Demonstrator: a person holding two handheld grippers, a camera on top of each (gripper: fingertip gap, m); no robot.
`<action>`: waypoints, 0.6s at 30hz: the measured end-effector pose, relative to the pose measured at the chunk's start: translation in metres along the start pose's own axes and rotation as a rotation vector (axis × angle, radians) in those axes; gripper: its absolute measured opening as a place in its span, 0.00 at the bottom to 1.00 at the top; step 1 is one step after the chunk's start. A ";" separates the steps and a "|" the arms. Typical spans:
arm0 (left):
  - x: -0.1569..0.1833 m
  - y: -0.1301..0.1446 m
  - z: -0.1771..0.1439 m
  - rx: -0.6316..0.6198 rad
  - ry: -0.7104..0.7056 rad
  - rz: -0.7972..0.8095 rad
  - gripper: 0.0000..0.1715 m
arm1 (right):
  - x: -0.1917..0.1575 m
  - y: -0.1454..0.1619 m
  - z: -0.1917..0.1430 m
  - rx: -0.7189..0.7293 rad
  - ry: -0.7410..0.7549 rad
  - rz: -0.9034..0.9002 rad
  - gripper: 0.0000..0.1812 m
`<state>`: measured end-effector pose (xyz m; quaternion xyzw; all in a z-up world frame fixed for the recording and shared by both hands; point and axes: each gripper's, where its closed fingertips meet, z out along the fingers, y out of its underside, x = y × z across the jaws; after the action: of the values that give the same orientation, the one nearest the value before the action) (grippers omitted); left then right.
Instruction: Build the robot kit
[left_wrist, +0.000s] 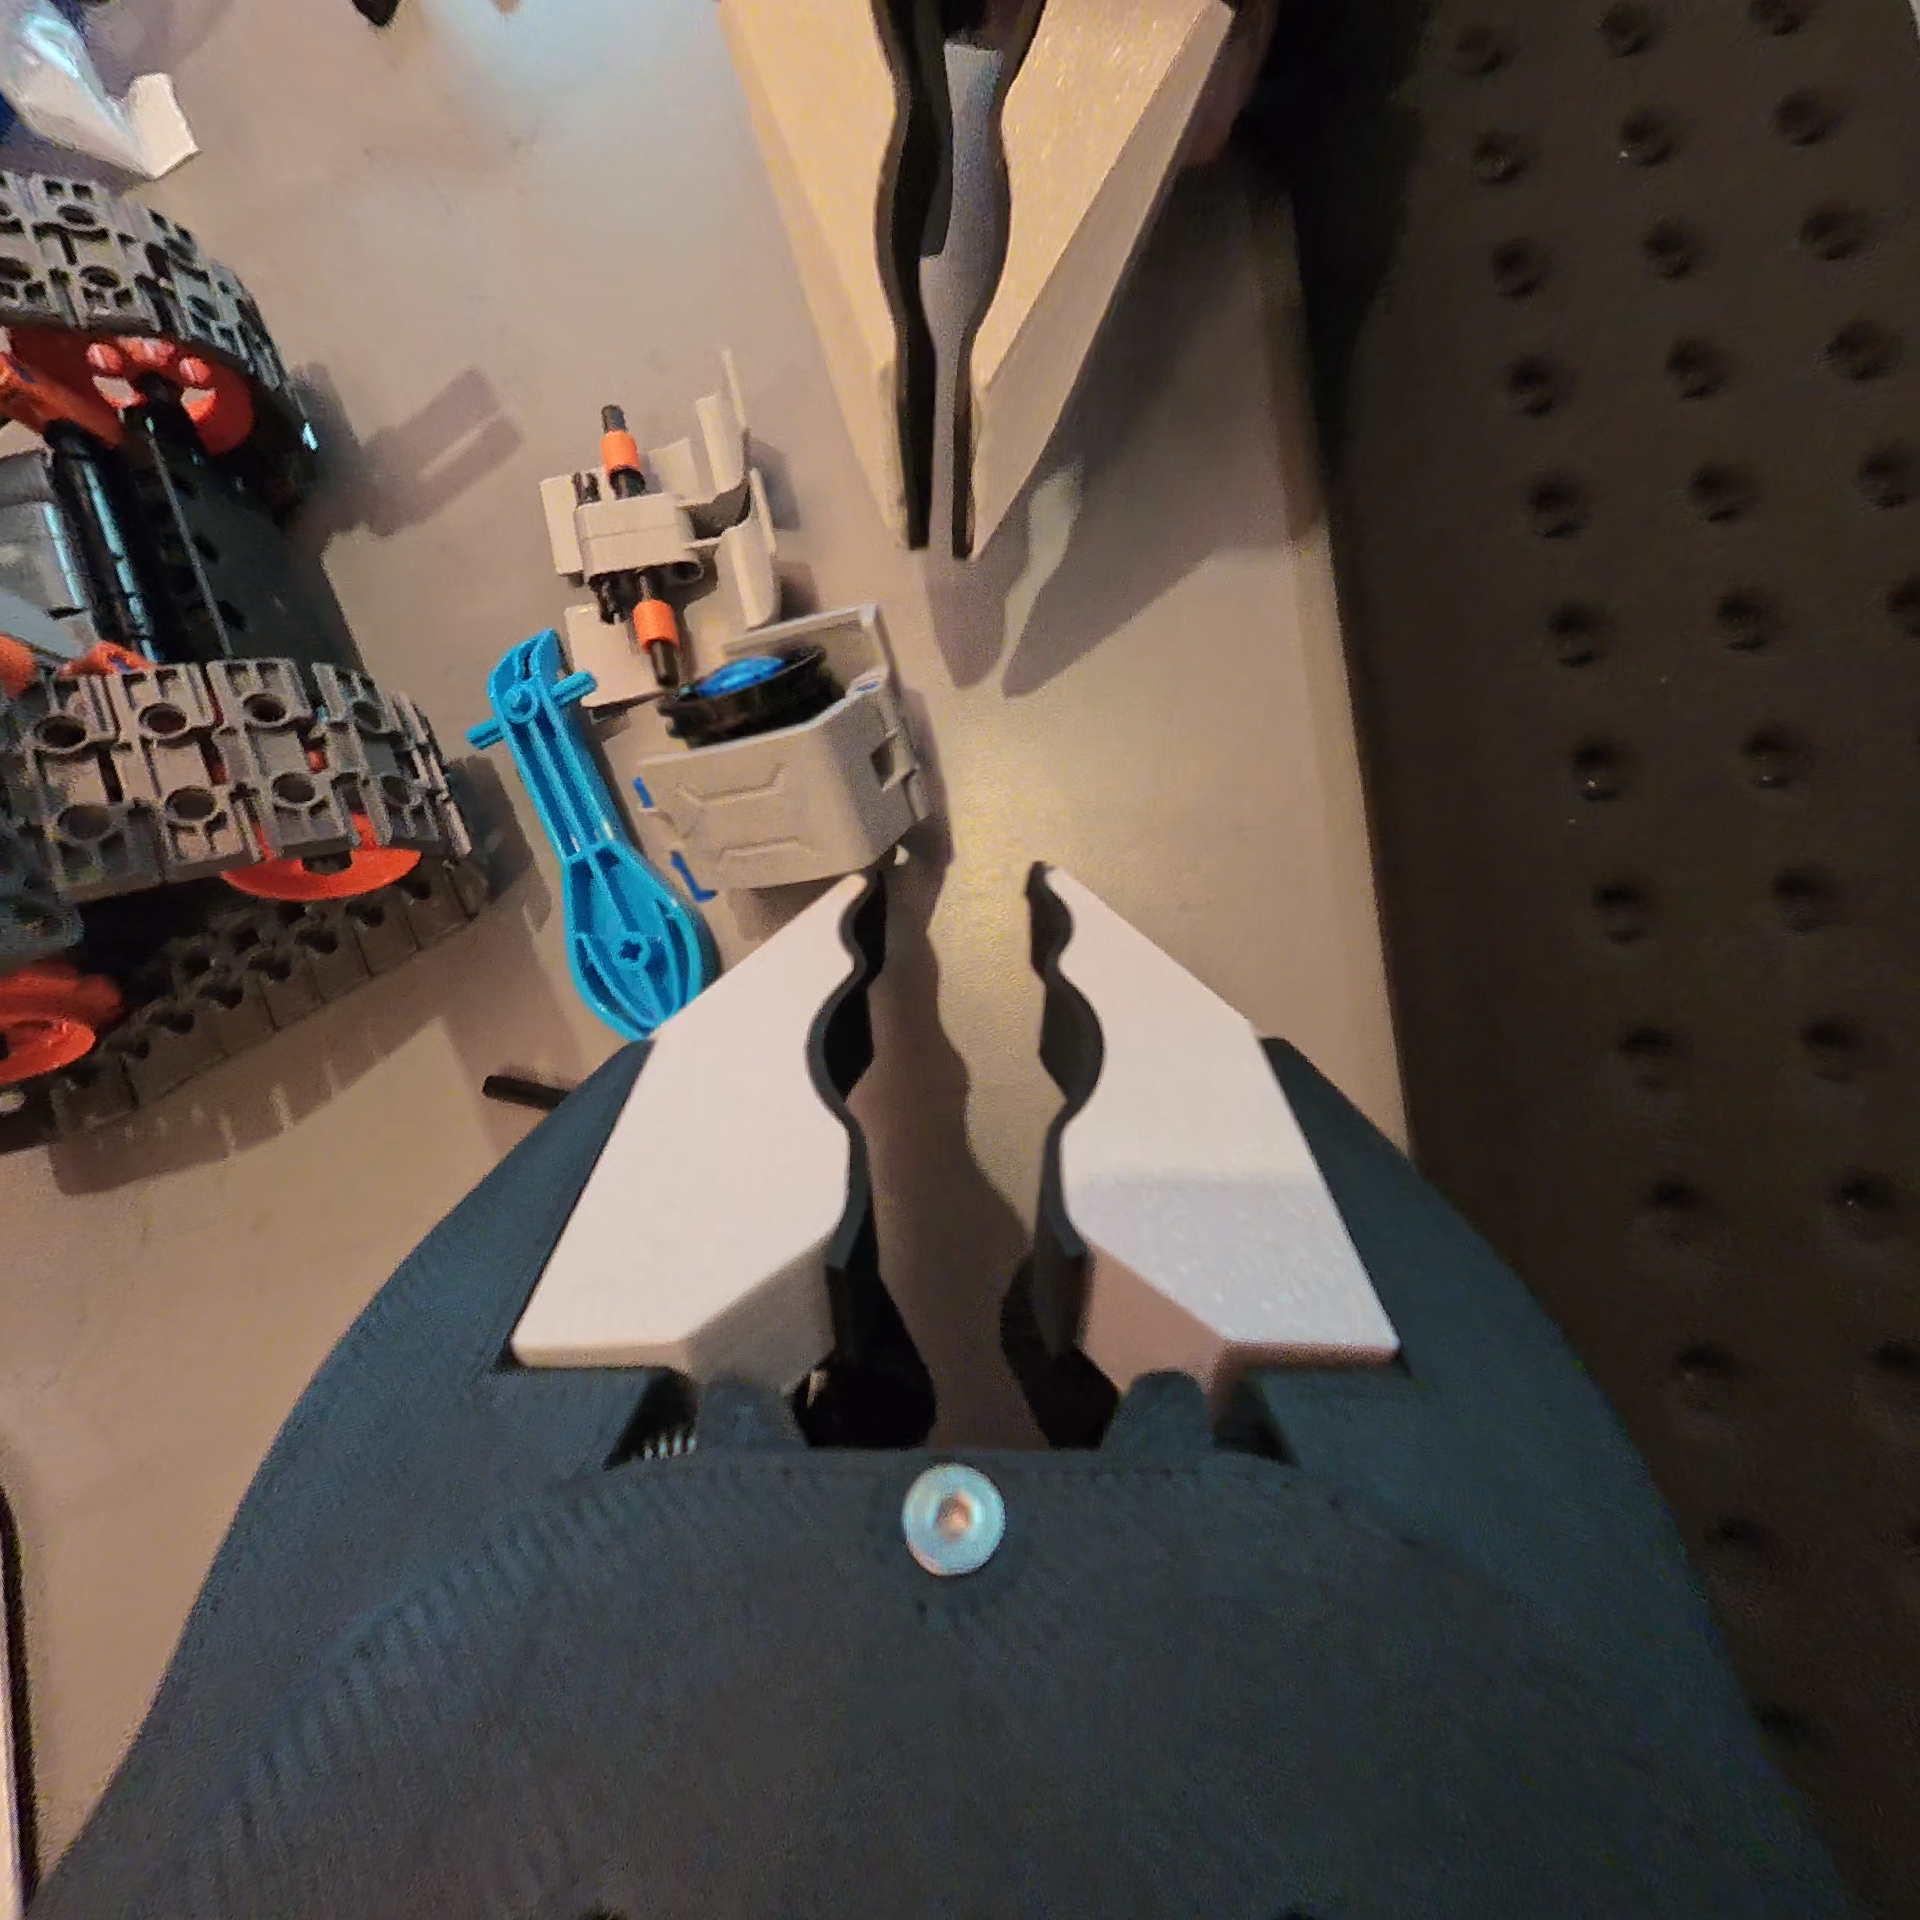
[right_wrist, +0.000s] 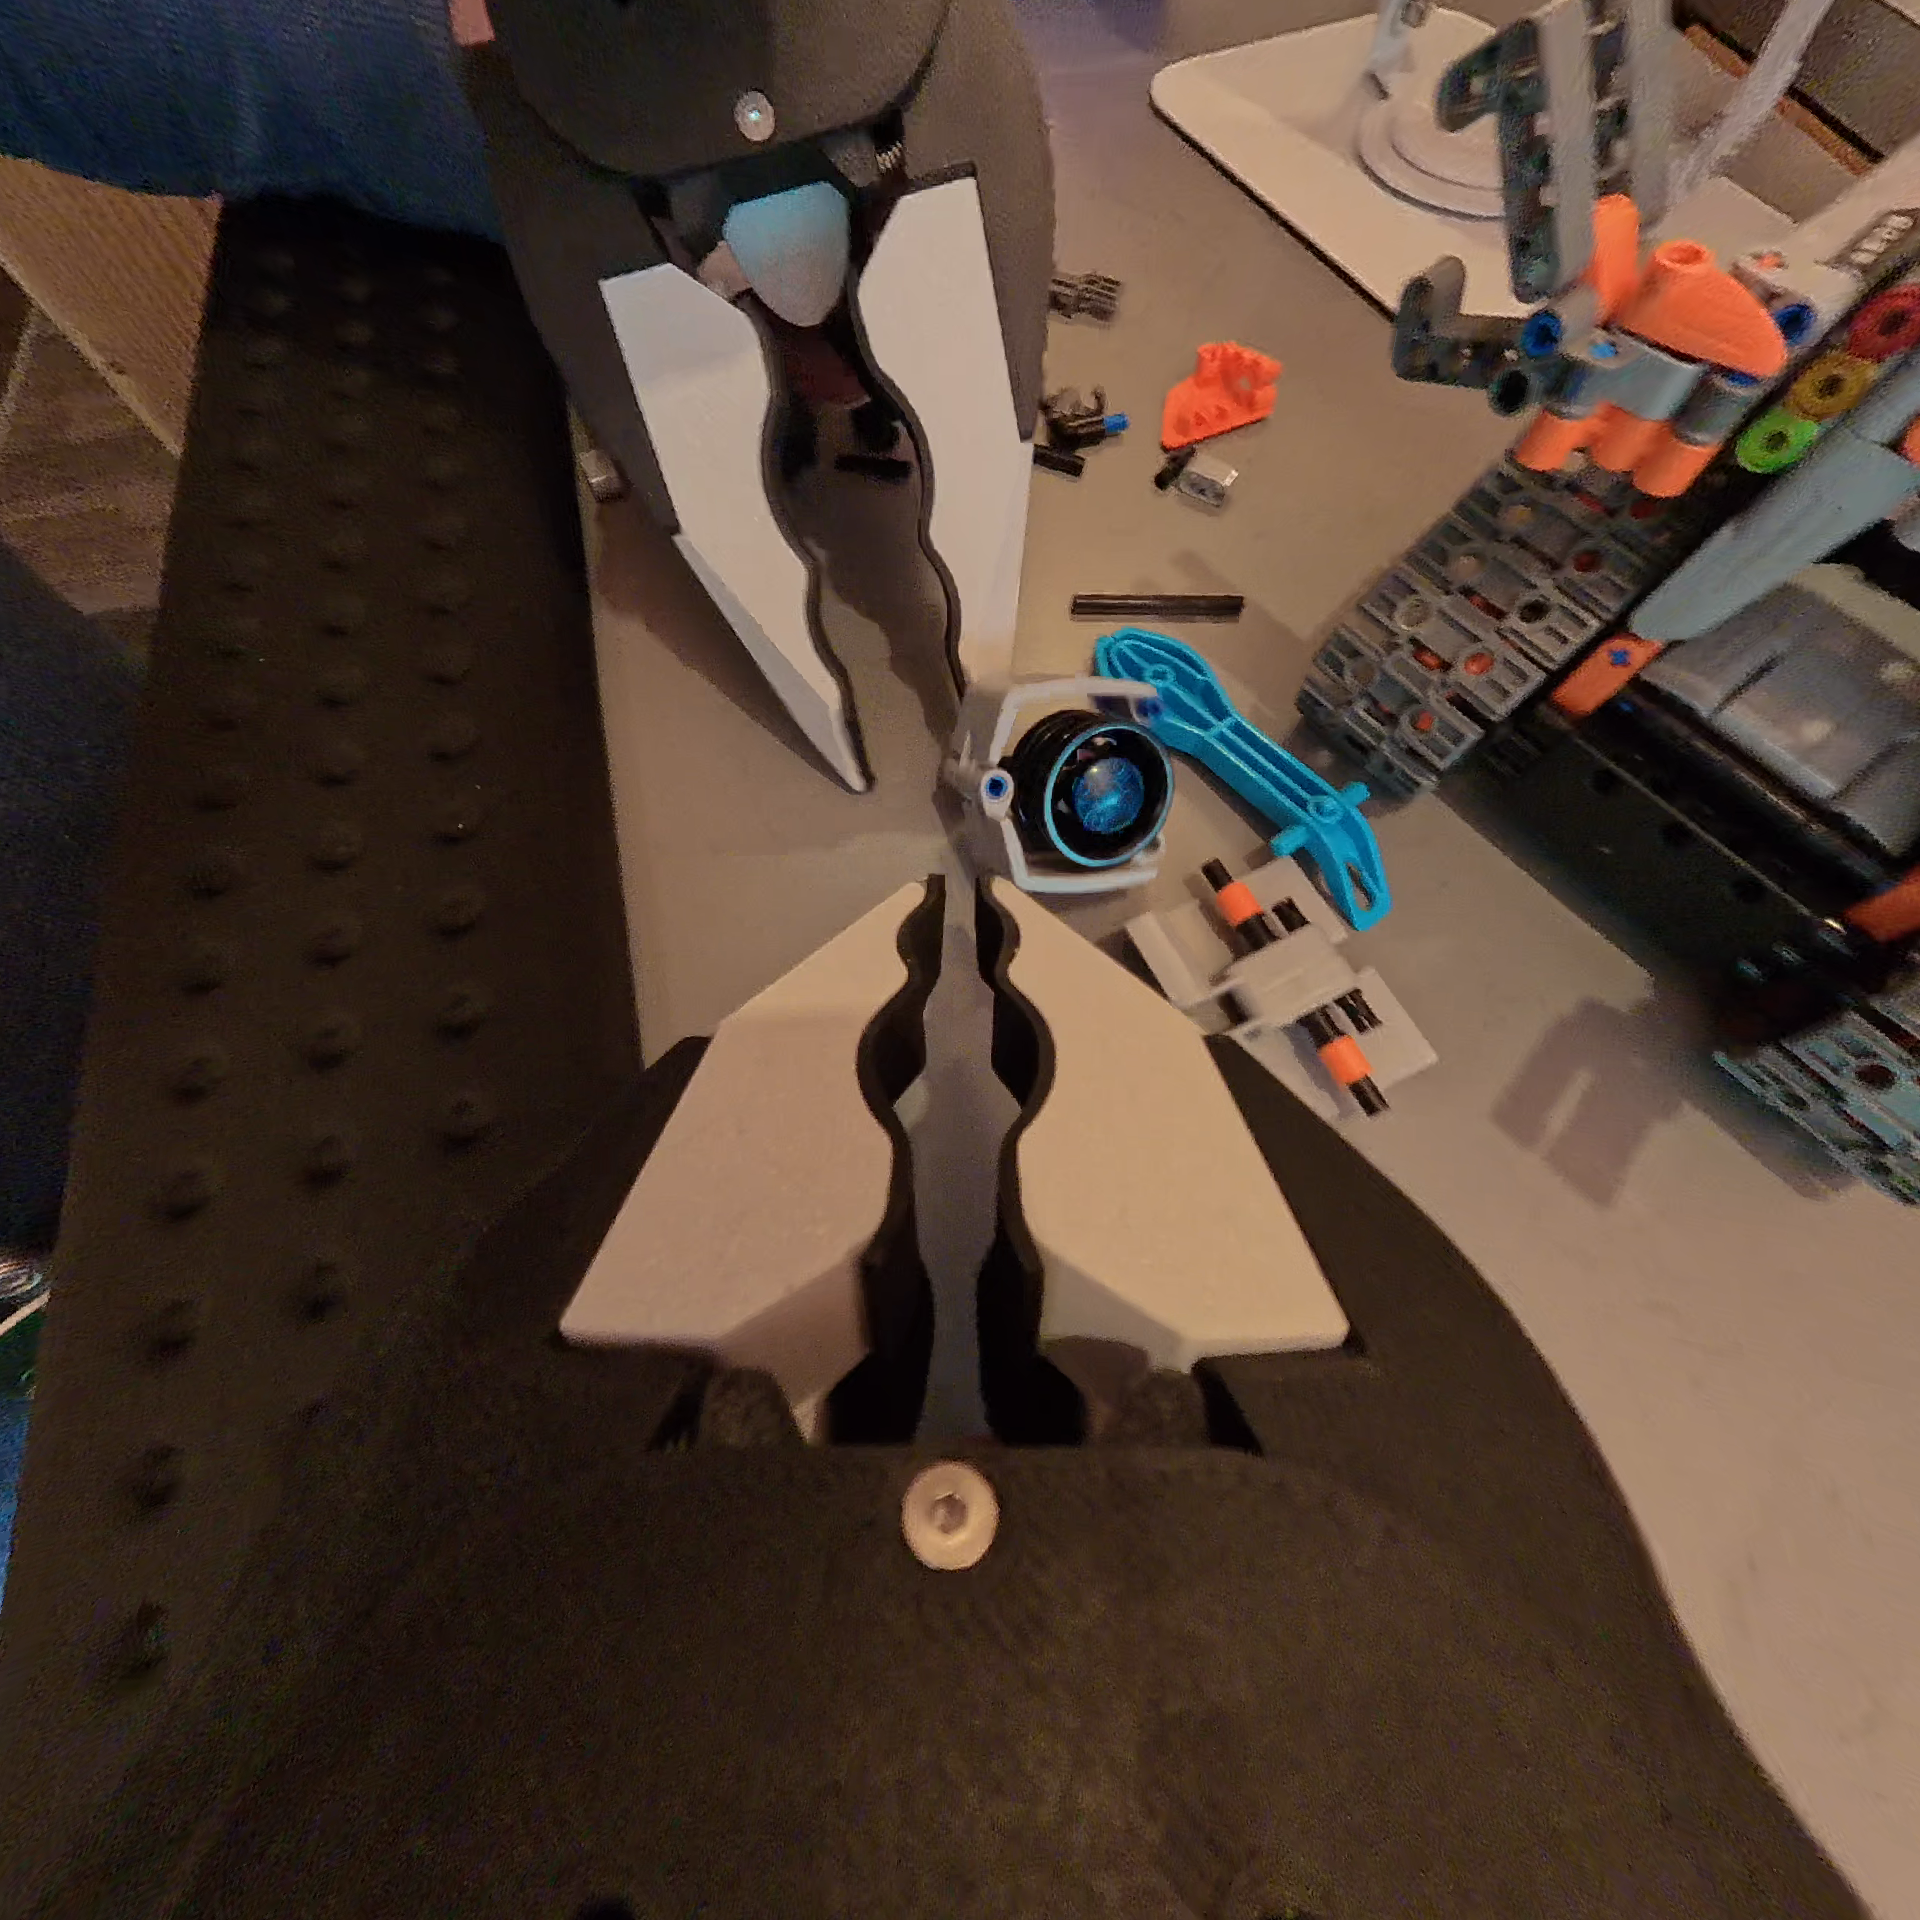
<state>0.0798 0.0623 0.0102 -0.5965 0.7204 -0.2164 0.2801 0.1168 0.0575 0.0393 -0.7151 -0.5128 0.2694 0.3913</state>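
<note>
Grey counter (left_wrist: 436, 260): smooth and matt, it carries every loose part and the big model

Black dimpled foam mat (right_wrist: 312, 748): lies along the counter's edge, beside both grippers and bare of parts

Tracked vehicle model of dark grey link treads and orange wheels (left_wrist: 208, 748): stands on the counter, well apart from both sets of fingertips, with the blue tool between it and the grey housing

Left hand-held gripper (left_wrist: 951, 883): released, its white fingers parted with only bare counter between them; one fingertip sits just beside the grey housing, and whether it touches cannot be told

Right hand-held gripper (right_wrist: 961, 894): clenched almost tip to tip on nothing, facing the left one across the housing, its tips just beside the housing's corner

Light grey angular plastic housing around a black ring with a blue lens (right_wrist: 1070, 790): rests on the counter between the two grippers' tips, gripped by neither

Bright blue spoon-shaped plastic tool (left_wrist: 613, 862): lies flat, just beside the housing on the model's side

Grey block cluster threaded with black axles and orange bushes (left_wrist: 655, 540): lies near the housing, beyond the blue tool's forked end

Thin black axle rod (right_wrist: 1153, 605): lies loose near the blue tool
</note>
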 end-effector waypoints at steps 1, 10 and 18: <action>-0.003 0.000 0.000 -0.002 -0.012 -0.018 0.19 | 0.003 0.000 -0.002 0.007 0.008 0.015 0.02; -0.020 0.005 -0.003 -0.045 -0.101 -0.081 0.37 | 0.017 0.009 0.008 -0.089 0.102 0.009 0.16; -0.032 -0.009 0.006 -0.023 -0.199 -0.052 0.43 | 0.025 0.006 0.018 -0.130 0.124 -0.018 0.22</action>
<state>0.0943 0.0925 0.0163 -0.6368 0.6757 -0.1549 0.3375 0.1140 0.0853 0.0244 -0.7496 -0.5103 0.1872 0.3777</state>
